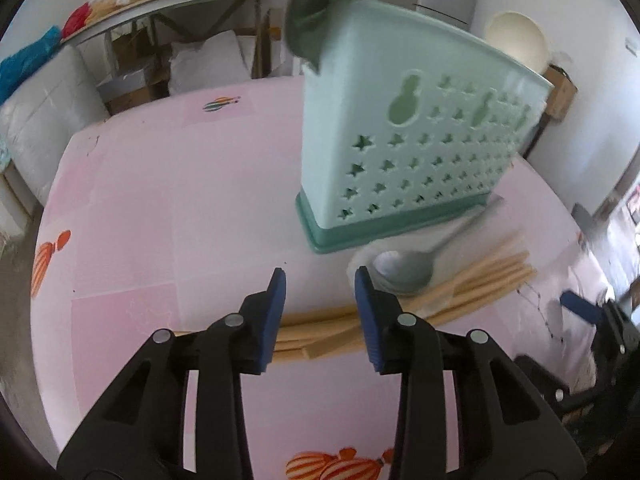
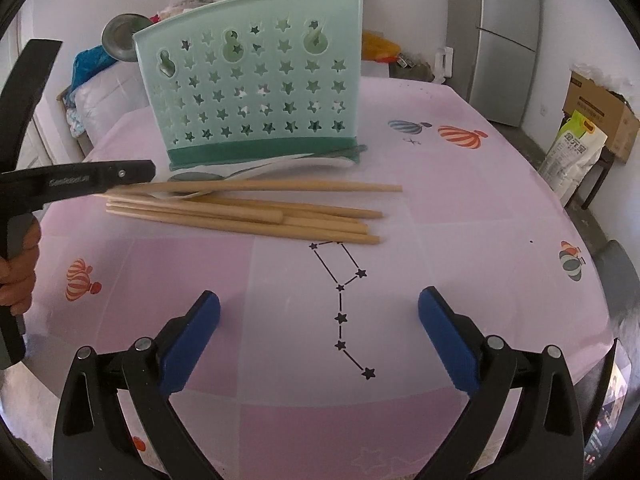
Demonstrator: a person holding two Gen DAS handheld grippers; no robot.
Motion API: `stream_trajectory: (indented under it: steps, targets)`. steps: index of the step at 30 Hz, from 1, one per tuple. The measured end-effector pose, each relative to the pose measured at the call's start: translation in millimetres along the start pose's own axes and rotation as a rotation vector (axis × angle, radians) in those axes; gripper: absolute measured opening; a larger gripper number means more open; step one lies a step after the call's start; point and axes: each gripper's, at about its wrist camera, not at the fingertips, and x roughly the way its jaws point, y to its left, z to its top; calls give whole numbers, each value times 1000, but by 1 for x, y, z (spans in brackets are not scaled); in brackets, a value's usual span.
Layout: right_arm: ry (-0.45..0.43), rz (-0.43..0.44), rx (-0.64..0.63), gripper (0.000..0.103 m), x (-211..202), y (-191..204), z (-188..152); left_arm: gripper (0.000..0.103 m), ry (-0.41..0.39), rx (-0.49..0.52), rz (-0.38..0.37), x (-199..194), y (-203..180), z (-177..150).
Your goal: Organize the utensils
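A mint-green utensil holder (image 1: pixel 404 148) with star cut-outs stands on the pink tablecloth; it also shows in the right wrist view (image 2: pixel 256 84). Several wooden chopsticks (image 2: pixel 248 212) lie in a loose pile in front of it, also seen in the left wrist view (image 1: pixel 472 284). A metal spoon (image 1: pixel 404 268) lies beside the holder's base on top of a white spoon (image 2: pixel 316 162). My left gripper (image 1: pixel 320 280) is open, just above the chopsticks, next to the spoon bowl. My right gripper (image 2: pixel 319 312) is wide open and empty, well short of the chopsticks.
The tablecloth (image 2: pixel 440 208) covers a round table with balloon and star prints. A fridge (image 2: pixel 504 36) and a cardboard box (image 2: pixel 600 116) stand to the right. A shelf with clutter (image 1: pixel 160 8) lies beyond the table. The left gripper's body (image 2: pixel 76 178) reaches in over the chopstick ends.
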Motion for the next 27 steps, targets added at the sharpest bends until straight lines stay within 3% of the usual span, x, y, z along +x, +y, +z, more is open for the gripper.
stream_trajectory:
  steps: [9,16,22,27]
  targets:
    - [-17,4,-3,97,1,1,2,30,46,40,-140,-18,-7,-15]
    - [-27,4,-1,97,1,1,1,30,70,85,-162,-15,-23,-20]
    - [-37,5,-1,97,0,0,0,30,22,-22,-239,-23,-14,-2]
    - [-39,6,0,97,0,-1,0,28,105,-152,-265,-3,7,8]
